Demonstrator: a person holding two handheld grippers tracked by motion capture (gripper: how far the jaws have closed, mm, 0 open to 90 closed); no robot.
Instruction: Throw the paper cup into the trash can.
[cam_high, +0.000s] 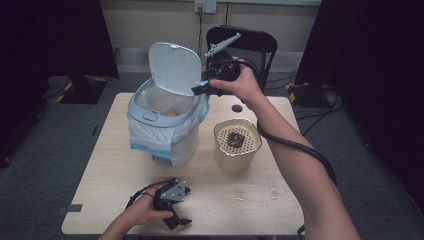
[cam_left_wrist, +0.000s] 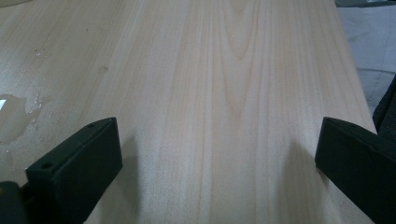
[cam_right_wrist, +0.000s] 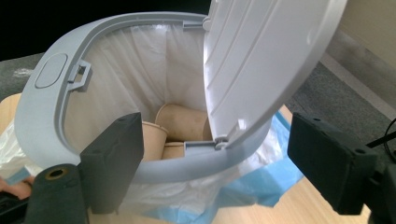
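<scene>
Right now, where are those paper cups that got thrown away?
In the right gripper view, the paper cups lie at the bottom of the lined trash bin, below its raised lid. The bin stands left of the cream container.

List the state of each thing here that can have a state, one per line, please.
Bin: upright, lined with a white bag.
Bin lid: raised open.
Paper cups: lying inside the bin.
Beige canister: upright, uncovered.
Right gripper: jaws open, empty, at the bin's rim.
Left gripper: jaws open, empty, low over the table.
</scene>
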